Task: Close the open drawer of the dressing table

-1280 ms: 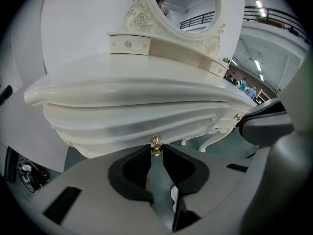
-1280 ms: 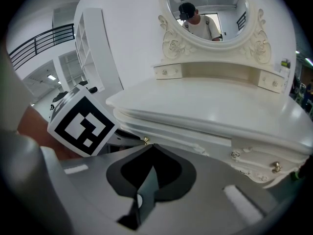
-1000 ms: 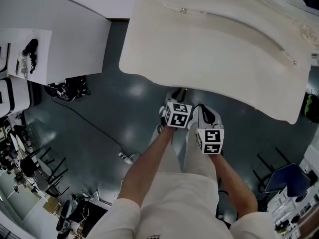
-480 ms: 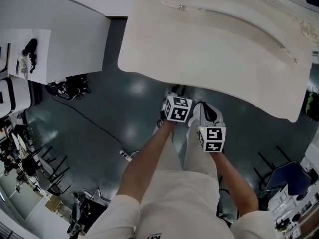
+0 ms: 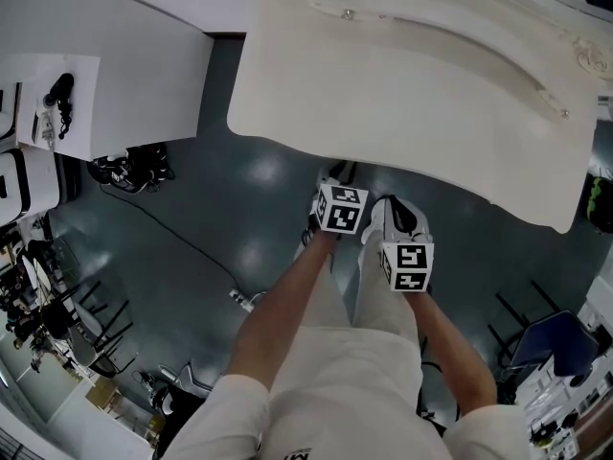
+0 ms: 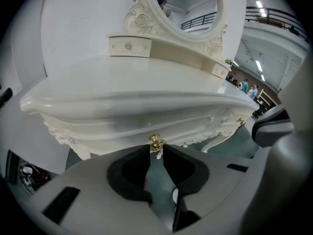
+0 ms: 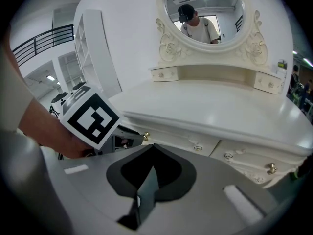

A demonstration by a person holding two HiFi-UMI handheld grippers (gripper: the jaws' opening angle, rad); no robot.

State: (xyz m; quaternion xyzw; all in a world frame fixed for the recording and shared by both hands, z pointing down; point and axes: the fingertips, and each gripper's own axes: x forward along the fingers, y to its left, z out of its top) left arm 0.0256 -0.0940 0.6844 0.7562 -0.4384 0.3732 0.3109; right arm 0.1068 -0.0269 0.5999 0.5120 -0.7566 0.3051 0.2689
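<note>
Brass round knob (image 6: 155,141) sits pinched in my left gripper (image 6: 156,150); right gripper (image 7: 153,147) clenched, empty. Hold looks tip-only: a skewed push may slip off.

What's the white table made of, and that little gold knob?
Table: probably painted wood with a glossy cream finish; the top gleams and the edge is carved. Knob: looks like shiny brass-coloured metal, though it might be plated plastic.
</note>
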